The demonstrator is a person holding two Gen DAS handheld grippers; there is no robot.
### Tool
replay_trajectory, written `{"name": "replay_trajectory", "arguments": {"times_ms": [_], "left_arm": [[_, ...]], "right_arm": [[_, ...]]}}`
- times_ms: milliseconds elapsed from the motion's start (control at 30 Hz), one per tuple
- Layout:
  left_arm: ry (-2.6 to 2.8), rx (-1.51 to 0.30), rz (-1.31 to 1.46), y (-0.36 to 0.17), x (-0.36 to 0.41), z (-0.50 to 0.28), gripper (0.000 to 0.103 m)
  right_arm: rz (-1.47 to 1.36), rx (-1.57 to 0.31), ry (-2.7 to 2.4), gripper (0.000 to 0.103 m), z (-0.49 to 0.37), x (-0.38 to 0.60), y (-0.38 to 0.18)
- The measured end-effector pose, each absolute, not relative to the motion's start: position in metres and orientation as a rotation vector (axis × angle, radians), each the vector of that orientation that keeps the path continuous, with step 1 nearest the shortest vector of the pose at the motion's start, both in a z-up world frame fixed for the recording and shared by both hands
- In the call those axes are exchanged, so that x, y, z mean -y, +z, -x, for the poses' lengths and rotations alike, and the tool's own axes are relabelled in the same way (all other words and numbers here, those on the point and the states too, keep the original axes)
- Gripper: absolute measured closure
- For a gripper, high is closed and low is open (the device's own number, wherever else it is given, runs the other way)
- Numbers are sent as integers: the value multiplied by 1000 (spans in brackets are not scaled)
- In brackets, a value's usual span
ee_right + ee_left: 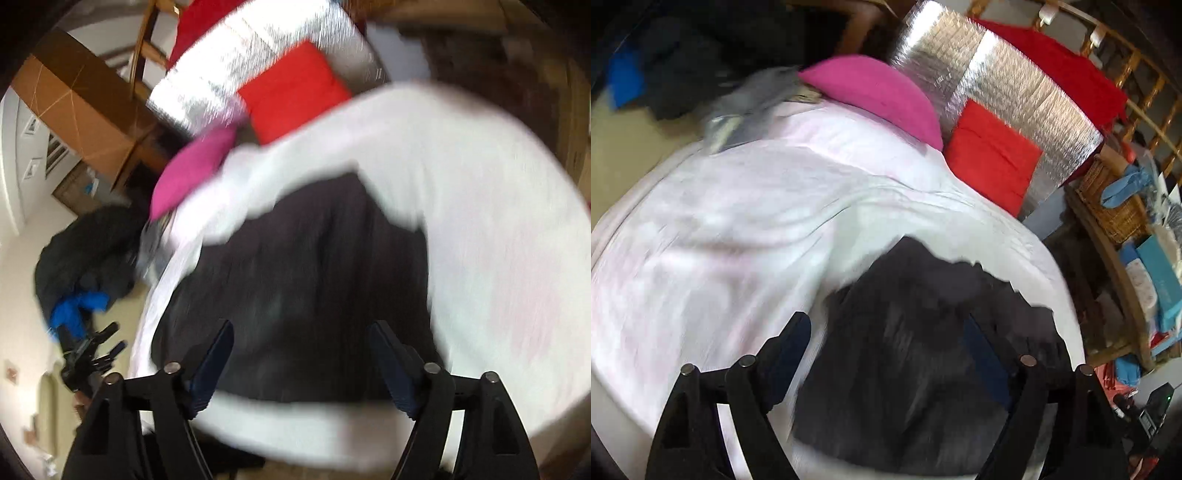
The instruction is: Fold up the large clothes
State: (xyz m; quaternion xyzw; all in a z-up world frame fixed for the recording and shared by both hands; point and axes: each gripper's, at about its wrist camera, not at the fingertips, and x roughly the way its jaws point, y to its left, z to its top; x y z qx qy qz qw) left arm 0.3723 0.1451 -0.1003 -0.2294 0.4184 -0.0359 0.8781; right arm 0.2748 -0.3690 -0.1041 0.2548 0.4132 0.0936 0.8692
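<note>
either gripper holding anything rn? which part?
Nothing held. The left gripper and right gripper are both open above the dark garment lying on the white bed sheet.

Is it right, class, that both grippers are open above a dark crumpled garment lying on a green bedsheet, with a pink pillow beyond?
Not quite. The bedsheet is white, not green, as the left wrist view shows. The rest holds: left gripper and right gripper are open above the dark crumpled garment, with the pink pillow beyond.

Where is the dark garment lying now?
In both wrist views the dark garment lies on the white sheet, near its front edge, between each tool's open fingers.
</note>
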Motion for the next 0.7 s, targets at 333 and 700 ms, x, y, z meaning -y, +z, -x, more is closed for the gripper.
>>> {"name": "replay_trajectory", "arguments": {"times_ms": [333, 700], "left_arm": [[-133, -1117, 696, -184, -123, -515, 18], [-64, -1120, 534, -196, -89, -527, 24]], "right_arm": [[-628, -886, 79, 23, -469, 396, -164], [-686, -1016, 228, 25, -517, 385, -224]]}}
